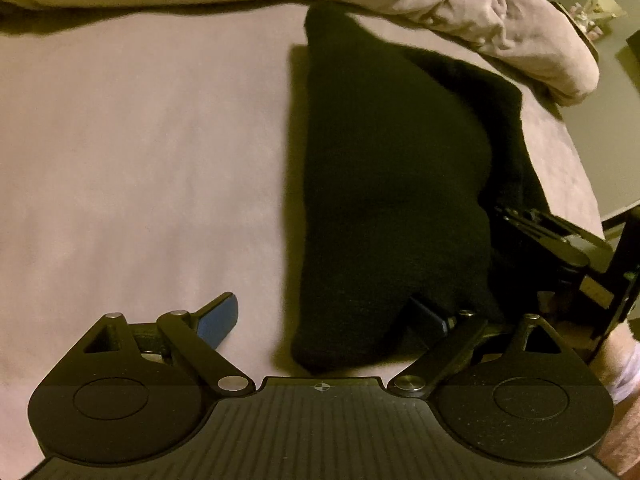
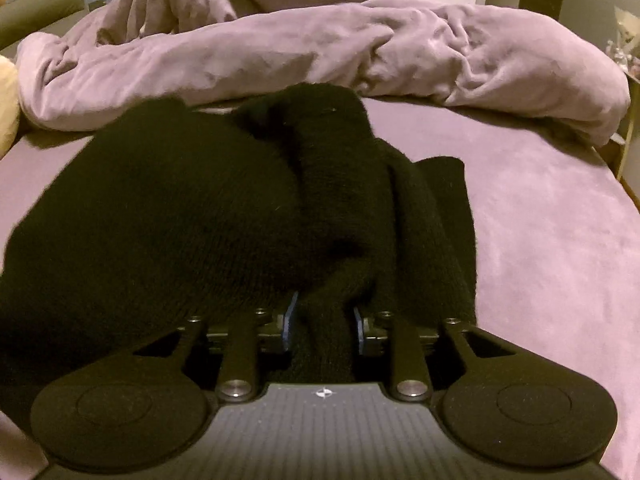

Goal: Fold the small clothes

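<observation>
A black knit garment [image 1: 392,184] lies on a pale mauve bed sheet [image 1: 140,160]. My left gripper [image 1: 324,320] is open wide at its near edge; the left blue pad [image 1: 218,320] rests on bare sheet, and the right finger [image 1: 430,314] is partly under the cloth. My right gripper [image 2: 325,320] is shut on a bunched fold of the black garment [image 2: 224,200], which fills the middle of the right wrist view. It also shows in the left wrist view [image 1: 560,248] at the garment's right edge.
A rumpled mauve duvet [image 2: 320,52] is heaped along the far side of the bed [image 1: 440,0]. The bed's right edge [image 2: 616,168] drops to a dim room. A cream pillow [image 2: 8,100] lies at far left.
</observation>
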Motion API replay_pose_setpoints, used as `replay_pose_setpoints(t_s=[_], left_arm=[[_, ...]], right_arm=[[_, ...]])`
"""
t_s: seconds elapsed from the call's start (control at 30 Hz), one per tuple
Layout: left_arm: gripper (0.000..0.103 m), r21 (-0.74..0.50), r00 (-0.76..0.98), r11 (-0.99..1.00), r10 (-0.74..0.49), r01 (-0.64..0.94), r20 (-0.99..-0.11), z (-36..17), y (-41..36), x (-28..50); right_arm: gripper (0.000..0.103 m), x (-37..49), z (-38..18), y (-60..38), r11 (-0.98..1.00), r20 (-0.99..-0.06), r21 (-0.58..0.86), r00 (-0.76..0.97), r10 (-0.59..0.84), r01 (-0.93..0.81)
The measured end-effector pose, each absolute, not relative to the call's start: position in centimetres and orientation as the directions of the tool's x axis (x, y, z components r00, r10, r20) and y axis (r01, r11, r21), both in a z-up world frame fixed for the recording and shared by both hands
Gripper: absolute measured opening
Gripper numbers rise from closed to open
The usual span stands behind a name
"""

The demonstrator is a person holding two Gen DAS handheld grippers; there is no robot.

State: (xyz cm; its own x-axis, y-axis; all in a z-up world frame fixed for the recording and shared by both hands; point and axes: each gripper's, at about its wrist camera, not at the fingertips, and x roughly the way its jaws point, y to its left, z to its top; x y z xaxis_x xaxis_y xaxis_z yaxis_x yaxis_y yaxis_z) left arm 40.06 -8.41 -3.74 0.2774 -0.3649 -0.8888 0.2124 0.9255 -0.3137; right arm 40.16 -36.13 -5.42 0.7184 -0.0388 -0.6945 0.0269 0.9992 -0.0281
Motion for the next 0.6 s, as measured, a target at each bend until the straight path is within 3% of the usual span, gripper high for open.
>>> replay_pose_setpoints(t_s=[0.17,0.23,0.3,0.37,0.6], left_arm=[[0.095,-0.383,0.335,0.911,-0.412,0.152,-0.848,-2.2,-6.3,40.5],[0.095,-0.423,0.338,0.900,-0.434,0.108,-0.835,-2.4,-5.3,41.6],[0.095,-0.467,0.321,0.881,-0.467,0.082,-0.824,-3.6,-5.0,42.8],[0.095,-0.481,0.293,0.874,-0.478,0.065,-0.828,-4.7,-5.3,43.8],[0.095,-0.521,0.278,0.848,-0.527,0.099,-0.804,-6.4,-7.3,44.9]], right_arm=[[0.032,39.8,-5.1,-36.2,1.000,-0.690,-0.028,0.723,-0.025,0.007],[0.039,39.6,-4.6,-36.6,0.999,-0.687,0.022,0.727,-0.004,0.026],[0.055,39.1,-3.5,-37.4,0.992,-0.683,0.110,0.730,0.030,0.062],[0.062,38.1,-2.3,-38.1,0.982,-0.667,0.164,0.744,0.041,0.092],[0.064,36.0,-1.5,-41.3,0.968,-0.668,0.205,0.744,0.029,0.146]])
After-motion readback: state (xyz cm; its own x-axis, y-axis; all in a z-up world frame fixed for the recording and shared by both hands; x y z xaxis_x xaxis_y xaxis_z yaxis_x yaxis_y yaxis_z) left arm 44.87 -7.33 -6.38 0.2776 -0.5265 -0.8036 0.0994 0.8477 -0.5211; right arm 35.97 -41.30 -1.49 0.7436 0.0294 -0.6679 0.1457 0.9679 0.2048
